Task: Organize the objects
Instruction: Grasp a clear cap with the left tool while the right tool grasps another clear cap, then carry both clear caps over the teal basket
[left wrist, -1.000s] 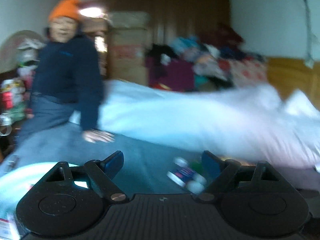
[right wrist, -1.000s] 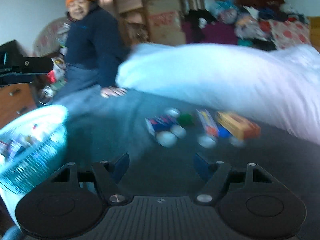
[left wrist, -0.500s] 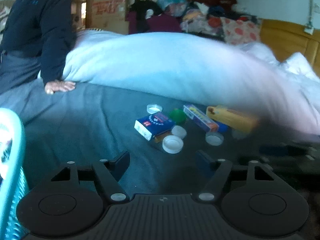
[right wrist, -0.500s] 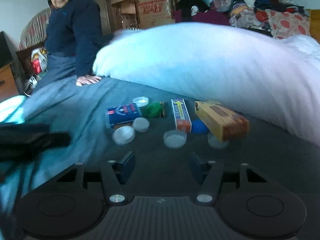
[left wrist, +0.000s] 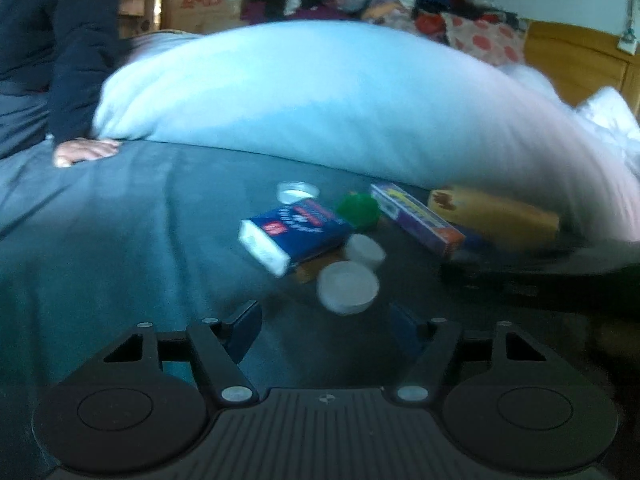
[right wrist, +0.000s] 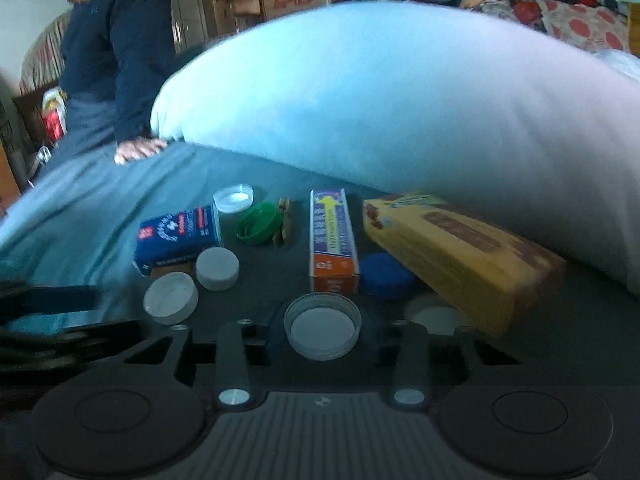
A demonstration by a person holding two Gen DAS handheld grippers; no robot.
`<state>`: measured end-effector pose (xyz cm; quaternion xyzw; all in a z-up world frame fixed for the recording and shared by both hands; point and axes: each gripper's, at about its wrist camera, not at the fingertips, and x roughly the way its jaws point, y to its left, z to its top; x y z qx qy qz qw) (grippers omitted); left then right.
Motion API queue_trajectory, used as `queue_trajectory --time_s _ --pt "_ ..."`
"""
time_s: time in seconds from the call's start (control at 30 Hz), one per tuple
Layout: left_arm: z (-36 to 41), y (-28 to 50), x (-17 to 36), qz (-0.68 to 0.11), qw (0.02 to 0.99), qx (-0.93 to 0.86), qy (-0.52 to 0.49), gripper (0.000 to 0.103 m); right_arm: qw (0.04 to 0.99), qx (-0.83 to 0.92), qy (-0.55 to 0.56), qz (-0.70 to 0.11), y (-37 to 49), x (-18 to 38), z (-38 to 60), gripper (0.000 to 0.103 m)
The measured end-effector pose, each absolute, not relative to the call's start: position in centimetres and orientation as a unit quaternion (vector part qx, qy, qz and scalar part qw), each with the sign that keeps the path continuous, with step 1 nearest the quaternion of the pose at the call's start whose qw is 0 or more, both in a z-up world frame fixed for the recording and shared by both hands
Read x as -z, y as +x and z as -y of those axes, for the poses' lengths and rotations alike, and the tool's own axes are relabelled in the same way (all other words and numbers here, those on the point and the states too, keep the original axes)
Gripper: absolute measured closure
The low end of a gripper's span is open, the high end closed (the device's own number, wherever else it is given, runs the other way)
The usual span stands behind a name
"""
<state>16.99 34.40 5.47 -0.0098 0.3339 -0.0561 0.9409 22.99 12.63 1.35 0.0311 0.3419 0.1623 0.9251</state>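
Small items lie on the dark bedsheet: a blue box [right wrist: 178,236], a green cap [right wrist: 258,224], a purple-and-orange box [right wrist: 332,240], a yellow box [right wrist: 460,256], a blue cap [right wrist: 386,276] and two white caps [right wrist: 217,268] [right wrist: 171,298]. My right gripper [right wrist: 322,324] has its fingers drawn in against both sides of a metal-rimmed lid [right wrist: 322,334], which rests on the sheet. My left gripper [left wrist: 324,328] is open and holds nothing. A white cap [left wrist: 348,286] lies just beyond its fingertips, with the blue box [left wrist: 292,236] behind.
A big white duvet [right wrist: 400,100] bulges right behind the items. A person in a dark top [right wrist: 112,40] sits at the left with a hand [right wrist: 138,150] on the sheet. The other gripper shows as a dark blur [left wrist: 560,276] at the right of the left wrist view.
Both grippers have come closer to the pile. The right fingers have narrowed around the metal-rimmed lid. The teal basket has left both views.
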Motion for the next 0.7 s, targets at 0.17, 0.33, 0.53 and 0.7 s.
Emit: queue_trajectory --time_s 0.17,0.33,0.53,0.7 --pt "-32.9 19.8 -4.0 -0.343 0.938 0.054 0.000 0.034 0.926 -0.166 0.066 -0.333 20.4 -2.5 -10.3 0.061" --pt "-31.8 20.1 -4.4 -0.355 0.933 0.055 0.004 0.064 0.928 -0.156 0.091 -0.326 18.0 -3.5 -9.4 0.061" --pt "-32.2 13.0 -10.9 -0.316 0.946 0.061 -0.019 0.064 0.941 -0.161 0.086 -0.285 15.9 -9.0 -10.3 0.061" --pt "-38.1 5.8 -21.4 -0.225 0.973 -0.039 -0.019 0.063 0.947 -0.230 0.080 -0.210 14.4 -18.3 -15.9 0.061"
